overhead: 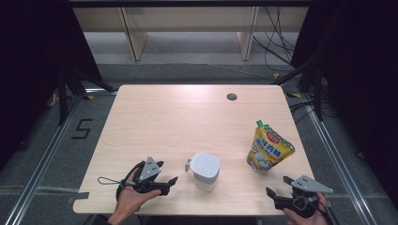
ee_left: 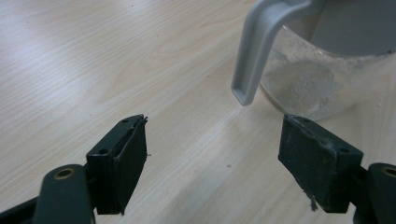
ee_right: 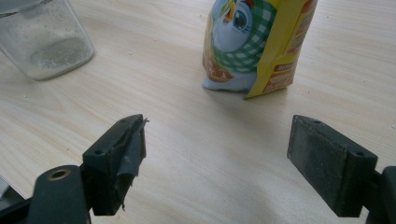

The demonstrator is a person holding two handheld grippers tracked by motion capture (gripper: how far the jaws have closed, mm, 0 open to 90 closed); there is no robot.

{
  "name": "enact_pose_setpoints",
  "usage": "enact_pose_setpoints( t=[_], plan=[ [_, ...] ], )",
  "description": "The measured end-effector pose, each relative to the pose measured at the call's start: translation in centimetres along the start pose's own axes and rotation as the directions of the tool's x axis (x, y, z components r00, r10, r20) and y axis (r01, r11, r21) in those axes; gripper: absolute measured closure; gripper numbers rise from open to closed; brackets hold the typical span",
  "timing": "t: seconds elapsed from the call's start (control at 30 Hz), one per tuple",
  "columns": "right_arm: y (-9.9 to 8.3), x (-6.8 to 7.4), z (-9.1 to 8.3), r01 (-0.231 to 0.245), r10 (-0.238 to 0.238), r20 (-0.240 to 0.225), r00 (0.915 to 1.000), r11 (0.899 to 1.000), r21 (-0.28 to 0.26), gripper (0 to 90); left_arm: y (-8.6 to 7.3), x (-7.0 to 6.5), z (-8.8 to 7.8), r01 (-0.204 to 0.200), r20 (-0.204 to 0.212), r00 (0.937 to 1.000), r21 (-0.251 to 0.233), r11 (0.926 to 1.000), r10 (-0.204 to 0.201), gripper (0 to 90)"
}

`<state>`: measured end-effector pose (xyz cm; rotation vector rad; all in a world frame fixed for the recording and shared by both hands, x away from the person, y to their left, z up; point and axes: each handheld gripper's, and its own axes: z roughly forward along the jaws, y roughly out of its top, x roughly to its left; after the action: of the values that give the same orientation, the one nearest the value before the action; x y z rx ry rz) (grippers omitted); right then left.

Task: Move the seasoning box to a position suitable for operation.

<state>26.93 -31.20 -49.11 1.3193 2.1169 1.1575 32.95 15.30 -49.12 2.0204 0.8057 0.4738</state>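
Pale wood table [overhead: 164,122], left gripper [overhead: 170,181] spread near lidded plastic jar [overhead: 205,169], right gripper [overhead: 277,186] spread before yellow pouch [overhead: 268,147], nothing pinched.

- Table [overhead: 178,122]: pale wood grain, smooth, soft sheen.
- Jar [overhead: 205,180]: clear, frosted with powder; matt grey plastic lid [overhead: 205,165], handle at 9 o'clock.
- Pouch [overhead: 268,149]: glossy printed film.
- Gripper pads [ee_right: 330,163]: matt black, scuffed.

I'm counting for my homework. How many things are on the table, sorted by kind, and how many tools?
Clear jug with grey lid: 1
Yellow pouch: 1
Hand-held tools: 2, the left tool and the right tool, both open and holding nothing
Total: 4
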Motion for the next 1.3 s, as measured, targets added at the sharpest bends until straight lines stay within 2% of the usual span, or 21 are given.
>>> enact_pose_setpoints(
  t=[0.17,0.23,0.3,0.33,0.4,0.47,0.5,0.53,0.57,0.6,0.63,0.67,0.77,0.8,0.93,1.07,1.13,1.17,1.2,1.23,1.3],
  plan=[
    [0.0,0.0,0.0,-0.003,0.003,0.0,1.0,1.0,0.003,20.4,0.6,0.7,0.4,-0.009,0.023,0.9997,0.002,1.0,0.009,27.7],
    [0.0,0.0,0.0,-0.003,0.003,0.0,1.0,1.0,0.002,20.4,0.8,0.8,0.8,-0.026,0.032,0.9991,-0.009,0.9996,0.026,28.9],
    [0.0,0.0,0.0,-0.007,0.007,0.001,1.0,1.0,0.005,20.4,1.0,0.6,1.1,-0.017,0.036,0.9992,-0.007,0.9998,0.017,31.3],
    [0.0,0.0,0.0,-0.005,0.005,0.002,1.0,1.0,0.004,20.4,1.2,0.6,1.1,-0.03,0.033,0.999,0.009,0.9995,0.03,31.3],
    [0.0,0.0,0.0,-0.006,0.006,0.002,1.0,1.0,0.005,20.4,1.5,0.4,1.3,-0.031,0.049,0.9983,-0.004,0.9995,0.032,35.5],
    [0.0,0.0,0.0,-0.009,0.009,0.003,1.0,1.0,0.008,20.3,2.0,0.2,1.6,-0.049,0.055,0.9973,0.001,0.9988,0.048,36.2],
    [0.0,0.0,-0.1,-0.01,0.01,0.009,0.9999,1.0,0.012,20.4,2.2,0.2,1.6,-0.076,0.052,0.9958,0.007,0.9971,0.075,38.1],
    [0.0,-0.3,0.0,0.022,-0.022,0.002,0.9997,1.0,-0.001,20.4,2.5,-0.1,2.0,-0.09,0.067,0.9938,0.015,0.9958,0.089,39.8],
    [0.0,-0.3,0.0,0.022,-0.022,0.002,0.9997,1.0,-0.001,20.4,2.5,-0.1,2.0,-0.09,0.067,0.9938,0.015,0.9958,0.089,40.3],
    [0.0,0.1,-0.2,-0.027,0.027,0.009,0.9996,0.999,0.017,20.4,2.6,-0.3,2.3,-0.089,0.075,0.9934,0.017,0.9959,0.088,41.1],
    [0.0,0.1,-0.2,-0.027,0.027,0.009,0.9996,0.999,0.017,20.4,2.7,-0.3,2.4,-0.102,0.073,0.9924,0.029,0.9944,0.099,41.1],
    [0.0,-0.2,0.0,0.019,-0.019,0.004,0.9998,1.0,0.0,20.4,2.8,-0.5,2.8,-0.118,0.078,0.9902,0.027,0.9926,0.116,41.5],
    [0.0,-0.2,-0.1,0.004,-0.004,0.008,1.0,1.0,0.001,20.4,2.9,-0.5,3.1,-0.125,0.083,0.9891,0.035,0.9916,0.122,42.6],
    [0.0,-0.4,-0.1,0.039,-0.039,0.017,0.9991,0.999,-0.008,20.4,3.0,-0.5,3.2,-0.123,0.091,0.9887,0.033,0.9919,0.119,43.4],
    [0.0,-0.5,0.0,0.046,-0.046,0.021,0.9987,0.999,-0.009,20.4,3.3,-0.6,3.7,-0.121,0.098,0.9882,0.029,0.9923,0.117,46.5],
    [0.0,-0.4,-0.1,0.04,-0.04,0.019,0.999,0.999,-0.009,20.4,3.5,-0.4,4.2,-0.159,0.099,0.9829,0.032,0.9868,0.155,52.4],
    [0.0,-0.4,-0.1,0.038,-0.038,0.018,0.9991,0.999,-0.008,20.4,3.6,-0.6,4.6,-0.149,0.111,0.983,0.018,0.9887,0.146,57.2],
    [0.0,-0.4,-0.1,0.039,-0.039,0.017,0.9991,0.999,-0.009,20.4,3.7,-0.5,4.6,-0.166,0.118,0.9797,0.025,0.9859,0.162,58.9],
    [0.0,-0.4,-0.1,0.041,-0.041,0.018,0.999,0.999,-0.01,20.4,3.7,-0.7,4.7,-0.165,0.12,0.9792,0.001,0.9864,0.163,60.6],
    [0.0,-0.4,-0.1,0.039,-0.039,0.017,0.9991,0.999,-0.009,20.3,3.8,-0.6,4.7,-0.181,0.127,0.9759,0.02,0.9832,0.177,62.5],
    [-0.1,-0.4,0.0,0.039,-0.039,0.015,0.9991,0.999,-0.007,20.3,3.9,-0.8,4.8,-0.194,0.133,0.9724,0.006,0.9809,0.192,66.7]
  ],
)
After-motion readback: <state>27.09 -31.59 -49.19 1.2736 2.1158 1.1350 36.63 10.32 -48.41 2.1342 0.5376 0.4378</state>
